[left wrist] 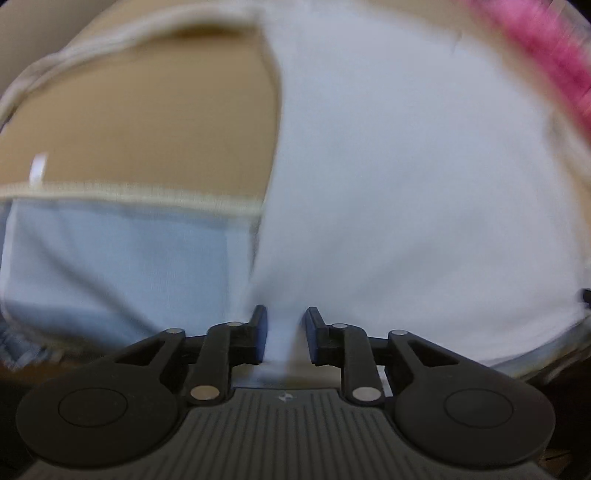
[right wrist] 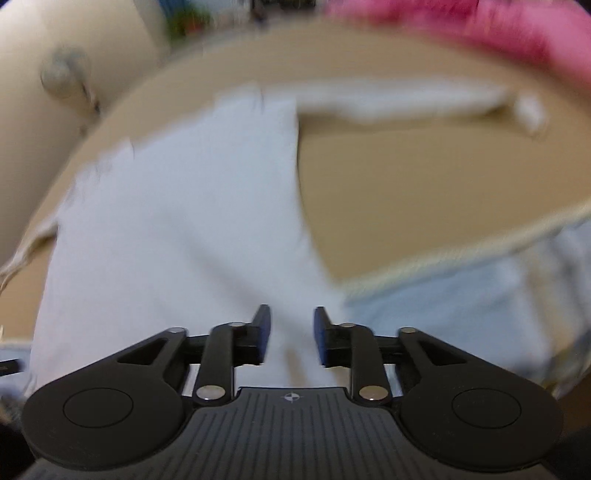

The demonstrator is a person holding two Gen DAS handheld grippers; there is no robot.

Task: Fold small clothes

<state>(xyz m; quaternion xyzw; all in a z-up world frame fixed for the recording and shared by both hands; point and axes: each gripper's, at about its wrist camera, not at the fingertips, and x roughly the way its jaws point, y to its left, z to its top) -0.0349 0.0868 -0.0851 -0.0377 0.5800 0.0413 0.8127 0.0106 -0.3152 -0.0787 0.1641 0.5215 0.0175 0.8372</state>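
A small white garment (left wrist: pixel 406 166) lies spread on the tan table (left wrist: pixel 147 122). It has a cream trimmed edge (left wrist: pixel 129 197) and a light blue panel (left wrist: pixel 110 258) beside it. My left gripper (left wrist: pixel 286 325) points down onto the white cloth; its jaws stand a little apart, a raised ridge of cloth runs up between them, and the pads do not visibly press it. In the right wrist view the same garment (right wrist: pixel 177 221) fills the left half. My right gripper (right wrist: pixel 291 325) hovers over it with its jaws apart and flat cloth beneath the gap. Both views are blurred.
A pink fluffy item (left wrist: pixel 546 48) lies along the far right of the table, also the pink item (right wrist: pixel 480 26) at the top of the right view. A white strap-like band (right wrist: pixel 406 99) stretches across the table. Beyond the table's left edge sits a round grey object (right wrist: pixel 62 74).
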